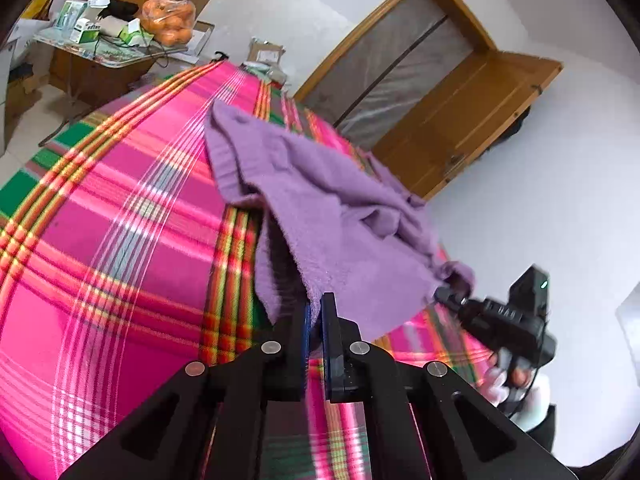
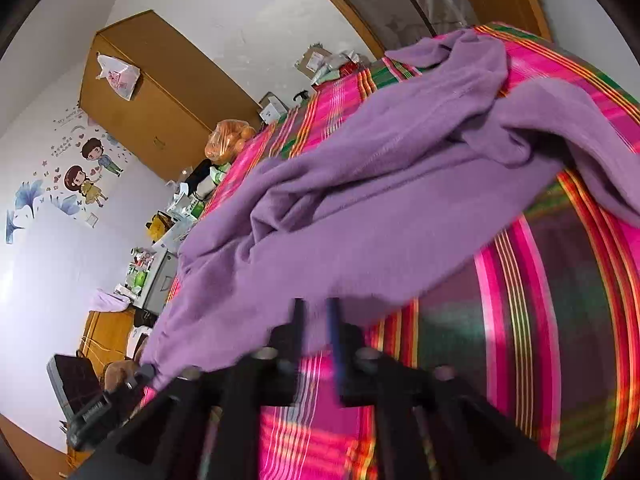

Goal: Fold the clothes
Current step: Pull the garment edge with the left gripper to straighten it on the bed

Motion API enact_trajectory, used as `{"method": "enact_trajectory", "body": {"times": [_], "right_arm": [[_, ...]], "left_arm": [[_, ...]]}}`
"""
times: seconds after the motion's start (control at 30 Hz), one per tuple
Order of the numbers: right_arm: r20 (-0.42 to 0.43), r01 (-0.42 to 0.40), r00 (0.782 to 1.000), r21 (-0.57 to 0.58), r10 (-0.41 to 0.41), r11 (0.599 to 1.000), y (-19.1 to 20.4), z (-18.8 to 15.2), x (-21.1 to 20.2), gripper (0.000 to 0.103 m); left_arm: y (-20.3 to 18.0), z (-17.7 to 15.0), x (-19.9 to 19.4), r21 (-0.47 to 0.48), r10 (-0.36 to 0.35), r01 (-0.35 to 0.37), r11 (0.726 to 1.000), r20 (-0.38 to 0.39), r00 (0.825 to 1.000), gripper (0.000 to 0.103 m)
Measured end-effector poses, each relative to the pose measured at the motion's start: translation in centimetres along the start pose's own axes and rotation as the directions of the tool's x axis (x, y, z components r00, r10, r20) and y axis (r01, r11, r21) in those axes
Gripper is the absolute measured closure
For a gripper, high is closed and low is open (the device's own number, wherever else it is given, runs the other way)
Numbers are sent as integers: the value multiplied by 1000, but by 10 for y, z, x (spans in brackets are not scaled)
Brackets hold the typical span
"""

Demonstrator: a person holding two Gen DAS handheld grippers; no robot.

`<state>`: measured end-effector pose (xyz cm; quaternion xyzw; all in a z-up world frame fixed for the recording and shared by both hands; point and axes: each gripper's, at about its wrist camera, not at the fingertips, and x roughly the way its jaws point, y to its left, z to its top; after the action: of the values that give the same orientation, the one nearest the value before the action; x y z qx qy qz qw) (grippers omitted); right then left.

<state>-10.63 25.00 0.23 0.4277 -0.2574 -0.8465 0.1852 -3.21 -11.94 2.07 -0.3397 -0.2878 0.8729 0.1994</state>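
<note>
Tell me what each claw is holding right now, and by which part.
The left claw is shut on the purple sweater at its near edge. The right claw has the sweater's edge between its jaws; a firm grip cannot be told.

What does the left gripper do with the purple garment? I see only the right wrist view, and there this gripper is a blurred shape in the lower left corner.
Observer: In the left wrist view the left gripper is shut on the near edge of the purple garment.
Operator: And how does my right gripper look from that side?
Observer: The right gripper has its tips at a bunched corner of the garment, to the right of the left one. Whether it pinches the cloth, I cannot tell.
Operator: Does the edge between them lie on the bed?
Observer: No, it hangs above the plaid bedcover.
</note>
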Motion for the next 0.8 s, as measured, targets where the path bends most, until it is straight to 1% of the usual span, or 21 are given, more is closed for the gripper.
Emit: {"method": "enact_trajectory", "body": {"times": [0.03,0.07,0.13,0.23,0.27,0.4,0.47,0.5,0.53,0.57,0.63,0.7,0.73,0.8], "right_arm": [[-8,-4,1000,7,4,1000,1,-3,-2,64],[-19,-16,1000,20,16,1000,1,-5,-1,62],[-40,-39,998,46,41,998,1,-10,0,62],[-59,-79,995,96,84,992,-1,-14,5,55],[-55,-95,993,125,102,988,-3,-13,8,52],[-8,-174,983,251,182,952,-18,-7,19,52],[17,-185,982,259,187,948,-19,-2,22,54],[30,-191,981,264,190,945,-19,0,24,72],[41,-195,981,265,191,944,-19,2,25,88],[46,-191,982,250,185,949,-15,3,23,100],[55,-183,983,216,175,959,-7,4,18,100],[58,-203,979,144,197,968,12,1,4,101],[58,-215,976,108,210,971,21,0,-3,101],[32,-263,965,39,262,964,45,-7,-15,101]], "left_arm": [[-2,3,-4,1,-14,14,1000,7,1000,98],[-6,6,-7,9,-23,22,1000,14,1000,98],[-14,12,-13,29,-41,40,999,26,999,99],[-20,21,-23,40,-63,61,997,39,997,99],[-21,22,-24,41,-66,65,997,40,997,99],[-22,25,-27,38,-65,64,997,41,997,99],[-20,24,-26,35,-61,60,998,37,997,99],[-19,24,-26,32,-58,57,998,35,998,99],[-17,23,-25,30,-54,53,998,32,998,99],[-16,22,-25,28,-50,50,998,30,998,99],[-12,21,-27,23,-43,42,999,29,999,99],[-5,20,-34,17,-34,33,999,41,999,99],[0,20,-40,10,-25,24,1000,54,998,99],[13,20,-54,-15,-5,6,1000,77,997,99]]}}
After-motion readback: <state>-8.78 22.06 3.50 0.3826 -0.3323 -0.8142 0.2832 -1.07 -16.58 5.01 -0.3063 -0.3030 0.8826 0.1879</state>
